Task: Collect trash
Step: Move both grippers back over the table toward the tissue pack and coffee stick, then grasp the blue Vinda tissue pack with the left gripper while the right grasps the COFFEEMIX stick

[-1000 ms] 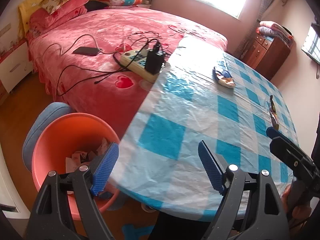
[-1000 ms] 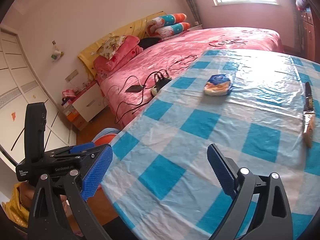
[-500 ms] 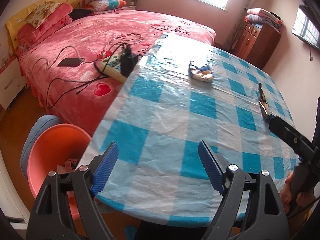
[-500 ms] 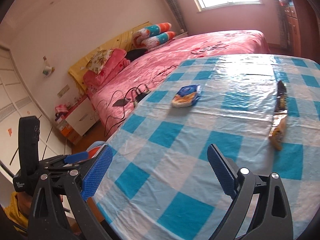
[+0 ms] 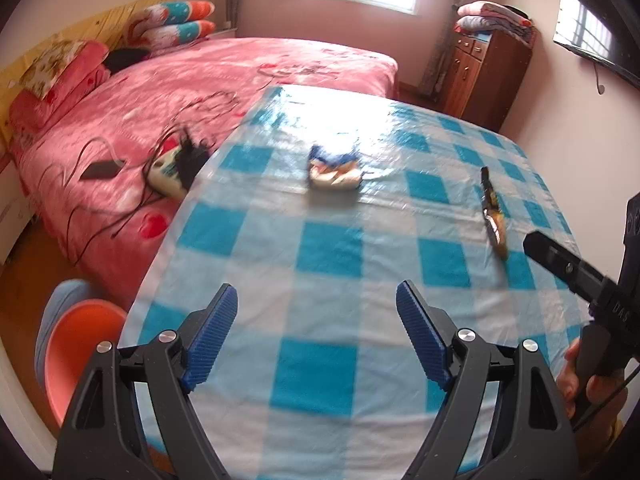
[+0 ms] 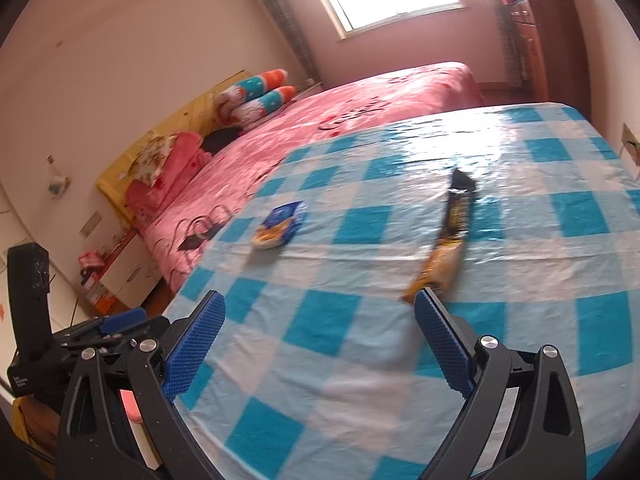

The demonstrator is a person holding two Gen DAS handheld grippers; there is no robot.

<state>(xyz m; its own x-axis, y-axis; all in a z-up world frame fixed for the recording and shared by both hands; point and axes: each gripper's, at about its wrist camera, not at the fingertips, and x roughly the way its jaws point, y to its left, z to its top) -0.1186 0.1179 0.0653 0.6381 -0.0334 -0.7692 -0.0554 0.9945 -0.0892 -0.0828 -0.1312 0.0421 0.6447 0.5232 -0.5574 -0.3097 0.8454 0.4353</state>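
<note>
Both tools are spread wide with nothing between the pads, left tool (image 5: 317, 330) and right tool (image 6: 320, 336) hovering over the near edge of the worktop (image 5: 328, 248). Two bits of trash are sitting on the checked cloth: a crumpled blue and white wrapper (image 5: 334, 168) toward the bed side, and a long black and yellow wrapper (image 6: 446, 240) lying flat, its near end just ahead of the right tool's right finger.

The bin, an orange bucket (image 5: 82, 344), is on the floor off the left corner.

I'd say go for the long wrapper with the right tool, since it's closest. Come in across its narrow width, not along it, and press low so the pads catch the film instead of sliding over. The left view is pretty blurred, so I can't tell if the crumpled one is empty. Mind the loose cloth, don't pinch it up too.
</note>
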